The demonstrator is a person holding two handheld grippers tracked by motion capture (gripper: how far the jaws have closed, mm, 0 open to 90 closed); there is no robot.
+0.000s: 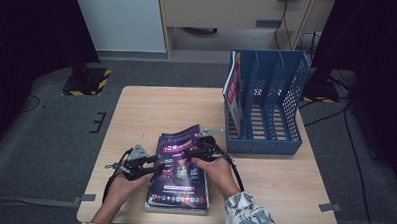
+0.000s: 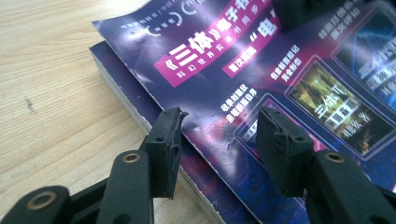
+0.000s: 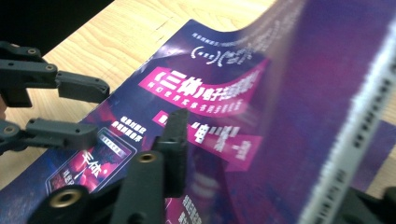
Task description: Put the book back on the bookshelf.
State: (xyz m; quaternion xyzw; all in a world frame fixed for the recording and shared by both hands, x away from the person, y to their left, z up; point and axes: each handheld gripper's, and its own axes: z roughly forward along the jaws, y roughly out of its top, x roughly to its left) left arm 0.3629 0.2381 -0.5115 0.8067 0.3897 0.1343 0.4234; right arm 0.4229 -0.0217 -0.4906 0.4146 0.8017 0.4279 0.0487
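A purple magazine [image 1: 178, 164] with magenta title banners and white Chinese lettering lay lower centre of the high view, topmost on a small stack of magazines [image 1: 175, 205] near the bench's front edge. It sat skewed against the one beneath. In the right gripper view its right edge curled upward, lifted off the stack.
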